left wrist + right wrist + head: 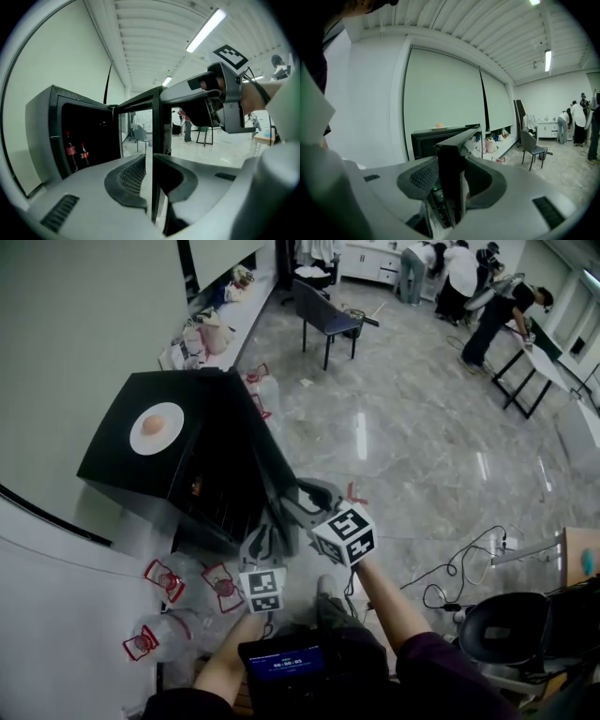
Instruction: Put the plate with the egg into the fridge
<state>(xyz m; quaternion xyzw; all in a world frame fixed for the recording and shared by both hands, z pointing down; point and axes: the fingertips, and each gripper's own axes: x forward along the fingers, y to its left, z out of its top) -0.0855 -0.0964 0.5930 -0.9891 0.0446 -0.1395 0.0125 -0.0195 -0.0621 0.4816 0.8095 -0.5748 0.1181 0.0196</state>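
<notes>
Against the white wall, the black fridge [117,454] is being held open by its door [251,437], whose free edge is being pinched by 2 grippers. The left gripper [149,164] is being clamped lower on that edge and the right gripper [451,171] at its top corner, with both pairs of jaws pressed onto the panel. The plate [157,428] is being borne on the fridge's top, well apart from both grippers, with 1 egg [155,423] on it.

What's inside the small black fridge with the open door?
Two dark bottles with red labels stand inside the black fridge. Its open glass door and deep shadow hide the rest of the interior.
</notes>
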